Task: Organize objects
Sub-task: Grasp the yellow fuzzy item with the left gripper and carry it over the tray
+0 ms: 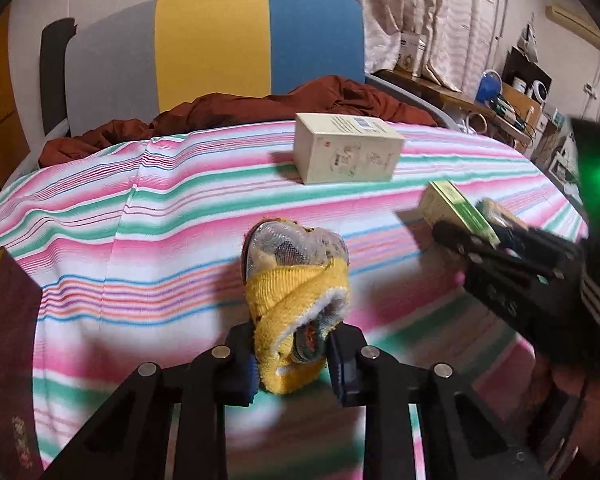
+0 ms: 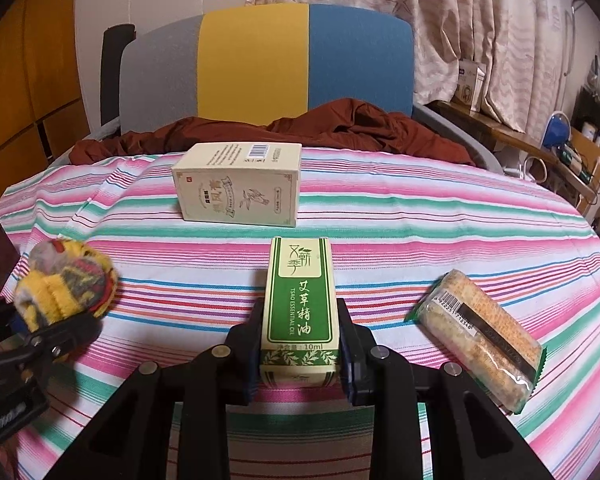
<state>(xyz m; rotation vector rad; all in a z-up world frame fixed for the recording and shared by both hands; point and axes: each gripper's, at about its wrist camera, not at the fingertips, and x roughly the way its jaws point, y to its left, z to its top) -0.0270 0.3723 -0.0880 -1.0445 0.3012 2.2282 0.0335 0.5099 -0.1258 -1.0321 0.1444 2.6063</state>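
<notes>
Over the striped bedspread [image 2: 440, 220], both grippers are holding items, with sorting seemingly only partway along.

Left gripper [image 1: 292, 354] is pinching a yellow rolled sock [image 1: 296, 300] between its fingers, while the right gripper [image 2: 300, 354] is clamping a green essential-oil box [image 2: 298, 312] upright in its jaws, both raised just above the cloth. A cream carton [image 2: 238, 184] is lying farther back near a rust-brown garment [image 2: 340, 128], and a wrapped snack bar [image 2: 480, 336] is resting at the right, apart from the others. No container is showing, so where these belong I cannot tell; two pieces are apparently waiting.
</notes>
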